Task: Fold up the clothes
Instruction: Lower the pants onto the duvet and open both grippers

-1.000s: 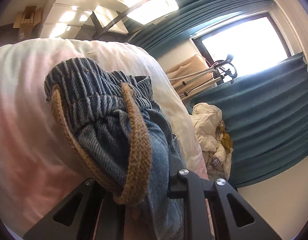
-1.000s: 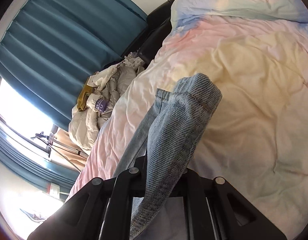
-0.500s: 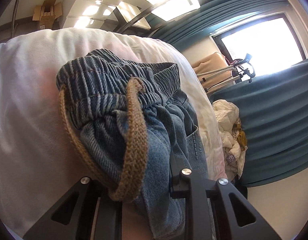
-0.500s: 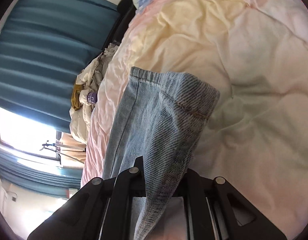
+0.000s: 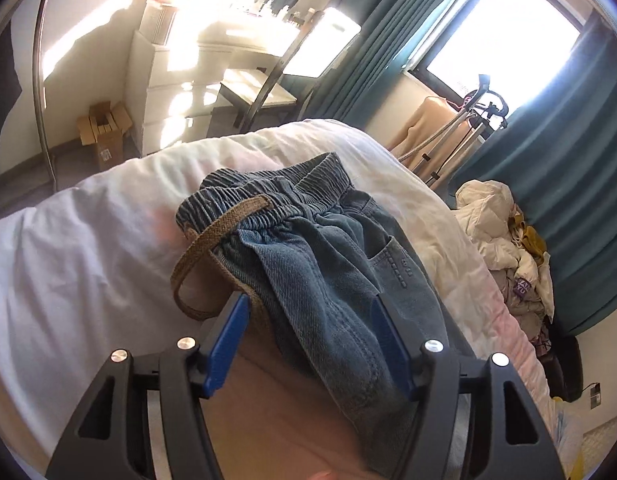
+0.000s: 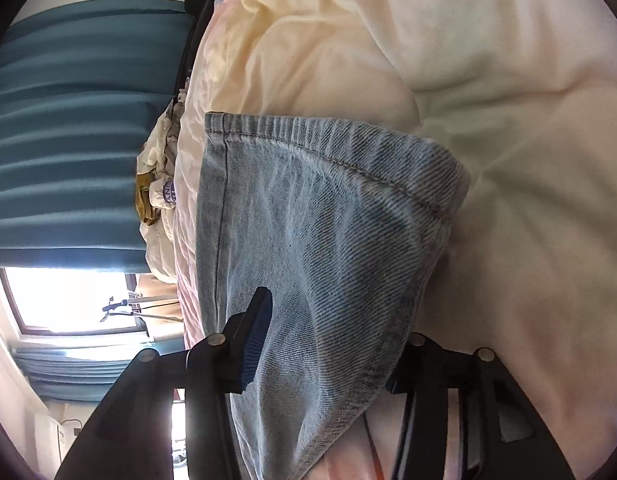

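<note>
Your bed, covered by a pale quilt (image 5: 88,264), fills most of both views; in the right wrist view the quilt (image 6: 448,60) shows cream and pink patches with deep creases. Teal curtains (image 5: 568,208) hang beside a bright window (image 5: 508,36) behind the bed. A pile of white crumpled laundry (image 5: 496,236) sits off the bed's far edge, just below the curtains.

The denim trousers (image 5: 324,276) lie flat on the quilt. The elastic waistband (image 5: 276,188) points away from your left gripper, and a tan woven drawstring (image 5: 204,252) loops off the waistband's left side onto the quilt. In the right wrist view you see the lighter leg end of the trousers (image 6: 308,240), hem edge toward the top, draped on the quilt.

Your left gripper (image 5: 308,336) has its jaws spread wide; the blue pads (image 5: 224,344) stand on either side of the denim with clear gaps, nothing clamped. Your right gripper (image 6: 332,356) is likewise parted: one blue pad (image 6: 254,344) shows left of the fabric, the other finger sits at the fabric's right edge, the denim lying loose between them.

A cardboard box (image 5: 104,128) stands on the floor by white drawers (image 5: 168,92).
</note>
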A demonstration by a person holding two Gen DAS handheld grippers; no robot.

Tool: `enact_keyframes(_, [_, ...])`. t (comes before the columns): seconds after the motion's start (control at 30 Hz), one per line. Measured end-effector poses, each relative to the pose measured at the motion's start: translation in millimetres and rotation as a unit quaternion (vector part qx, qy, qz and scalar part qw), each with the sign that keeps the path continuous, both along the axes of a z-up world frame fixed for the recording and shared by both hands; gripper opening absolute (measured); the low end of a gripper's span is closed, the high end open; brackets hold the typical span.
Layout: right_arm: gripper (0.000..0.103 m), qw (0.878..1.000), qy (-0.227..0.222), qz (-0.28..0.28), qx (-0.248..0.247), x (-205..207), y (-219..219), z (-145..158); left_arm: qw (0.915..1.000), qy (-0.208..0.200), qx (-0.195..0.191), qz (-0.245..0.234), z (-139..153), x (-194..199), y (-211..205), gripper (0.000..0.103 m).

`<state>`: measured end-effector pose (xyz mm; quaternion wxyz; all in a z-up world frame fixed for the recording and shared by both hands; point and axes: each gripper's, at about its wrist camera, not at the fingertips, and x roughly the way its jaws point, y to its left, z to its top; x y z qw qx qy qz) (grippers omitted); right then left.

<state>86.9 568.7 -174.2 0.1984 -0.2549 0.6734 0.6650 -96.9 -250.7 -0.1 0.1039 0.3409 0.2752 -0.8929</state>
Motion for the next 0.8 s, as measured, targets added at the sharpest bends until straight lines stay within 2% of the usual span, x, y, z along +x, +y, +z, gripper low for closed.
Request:
enact_keyframes(0.13, [0.046,1.0,0.001,0.001,-0.016,-2.5,0.8,-8.4,0.9973,0.021,-0.05,-0.05,17.4,0.5,30.3,0.065])
enact_keyframes(0.2, [0.046,1.0,0.002,0.001,-0.024,-3.8,1.2,-12.6,0.9937,0.015,-0.056,-0.096,14.7,-7.6,49.8,0.065])
enact_keyframes(0.4, [0.048,1.0,0.007,0.0,-0.015,-9.3,3.6,-9.6,0.9796,0.0,-0.091,-0.179,3.4,-22.5,108.5,0.065])
enact_keyframes(0.47, [0.048,1.0,0.014,0.002,-0.006,-13.1,4.1,-6.4,0.9761,0.004,-0.091,-0.198,2.1,-25.6,123.8,0.065])
enact_keyframes(0.63, [0.048,0.999,0.042,0.008,0.017,-21.7,10.8,0.9,0.9629,0.006,-0.12,-0.241,-6.1,-28.5,170.5,0.065])
enact_keyframes(0.8, [0.048,0.995,0.053,0.029,0.082,-33.9,19.7,17.8,0.9456,-0.011,-0.157,-0.285,-28.1,-32.4,216.9,0.065])
